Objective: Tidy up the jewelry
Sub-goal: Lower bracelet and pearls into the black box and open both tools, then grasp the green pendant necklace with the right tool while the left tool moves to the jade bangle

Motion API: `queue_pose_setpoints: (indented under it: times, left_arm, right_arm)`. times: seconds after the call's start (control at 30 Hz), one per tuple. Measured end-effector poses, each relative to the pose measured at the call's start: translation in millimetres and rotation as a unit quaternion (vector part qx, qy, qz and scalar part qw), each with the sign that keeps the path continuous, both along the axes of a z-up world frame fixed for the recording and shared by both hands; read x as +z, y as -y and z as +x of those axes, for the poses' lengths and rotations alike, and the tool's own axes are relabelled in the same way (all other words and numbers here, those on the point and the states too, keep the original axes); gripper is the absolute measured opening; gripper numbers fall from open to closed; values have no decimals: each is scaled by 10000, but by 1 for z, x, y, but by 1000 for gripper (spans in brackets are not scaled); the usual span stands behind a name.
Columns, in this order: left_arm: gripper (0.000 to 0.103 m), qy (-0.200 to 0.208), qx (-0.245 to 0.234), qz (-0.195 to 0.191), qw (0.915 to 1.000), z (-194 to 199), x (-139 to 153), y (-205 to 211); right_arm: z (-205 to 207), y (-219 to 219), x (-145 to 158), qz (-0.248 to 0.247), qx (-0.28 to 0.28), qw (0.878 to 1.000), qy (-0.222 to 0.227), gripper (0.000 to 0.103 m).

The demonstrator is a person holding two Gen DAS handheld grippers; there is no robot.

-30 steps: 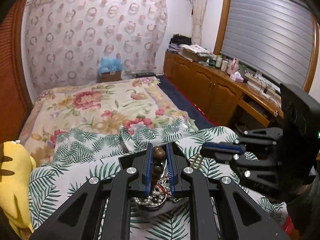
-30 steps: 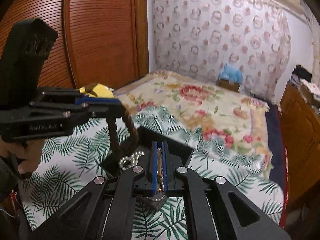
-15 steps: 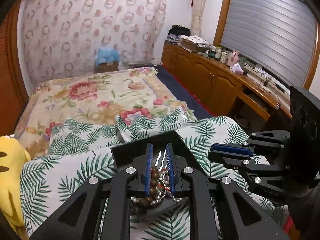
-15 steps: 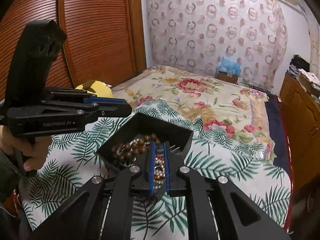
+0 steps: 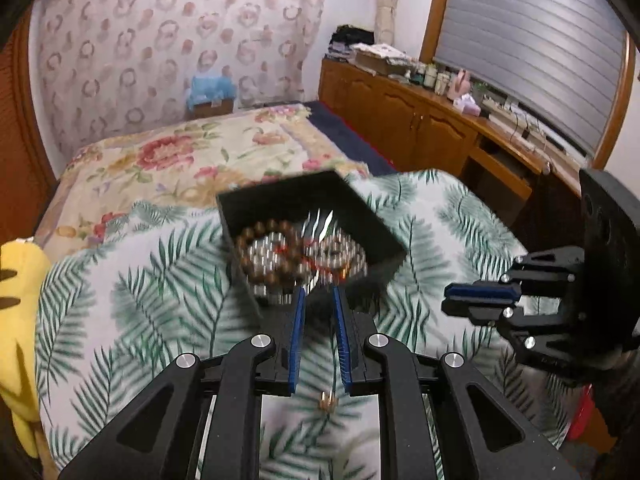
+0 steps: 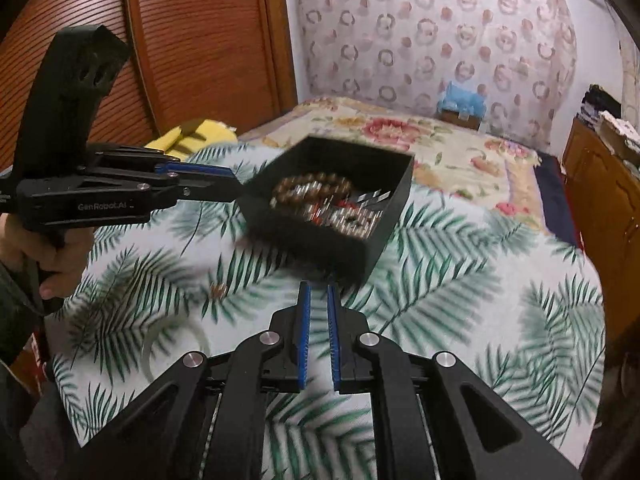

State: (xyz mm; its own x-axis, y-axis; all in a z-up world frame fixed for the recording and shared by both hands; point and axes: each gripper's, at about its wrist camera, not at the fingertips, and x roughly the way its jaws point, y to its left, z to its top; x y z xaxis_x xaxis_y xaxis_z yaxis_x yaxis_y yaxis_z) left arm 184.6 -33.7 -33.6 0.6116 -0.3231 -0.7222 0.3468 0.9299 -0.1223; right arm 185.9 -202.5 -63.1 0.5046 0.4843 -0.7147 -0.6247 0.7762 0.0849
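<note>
A black open box (image 5: 372,224) (image 6: 394,200) sits on the leaf-print cover. It holds a brown bead bracelet (image 5: 256,240) (image 6: 304,184), pearls, red beads and silver pieces, all blurred. My left gripper (image 5: 318,300) is slightly open and empty, just short of the box's near wall; it shows at the left in the right wrist view (image 6: 236,182). My right gripper (image 6: 318,294) is slightly open and empty, short of the box; it shows at the right in the left wrist view (image 5: 446,300). A small gold piece (image 5: 328,402) lies on the cover between my left fingers. A pale translucent ring (image 6: 176,344) lies on the cover at left.
A yellow plush toy (image 5: 16,300) lies at the bed's left edge. A floral quilt (image 5: 180,160) covers the far bed. Wooden cabinets (image 5: 420,120) run along the right wall, a wooden wardrobe (image 6: 180,40) along the left.
Both grippers let go of their jewelry into the box and pulled back toward me. The bracelet and strands now lie in the box. Both jaws opened a little.
</note>
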Motion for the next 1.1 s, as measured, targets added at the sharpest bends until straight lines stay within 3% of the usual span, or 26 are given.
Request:
queue_pose_setpoints:
  times: [0.2,0.3,0.47,0.53,0.6,0.67,1.1]
  left_arm:
    - [15,-243,84,96,9996,-25,-20,-8]
    - [25,-359,119,86,9992,-36,-29,-12]
    - [26,-559,157,21,9983,-51,-41,-15]
    - [27,-628,144,-1,9979,-56,-45,-14]
    - [27,-674,118,28,9977,-61,-49,-12]
    - [27,-699,83,102,9975,-66,-52,-9]
    - [27,-698,20,223,9973,-75,-57,-3]
  right_arm:
    - [-20,-6,-18,-60,120,9995,-270,10]
    - [-25,-10,-26,-102,172,9991,-383,10]
    - [-32,-17,-32,-181,233,9986,-433,10]
    - [-36,-20,-32,-221,255,9985,-426,15]
    - [-39,-22,-32,-272,275,9985,-388,27]
    - [-43,-24,-31,-268,291,9984,-397,30]
    - [-52,-29,-43,-718,241,9961,-460,31]
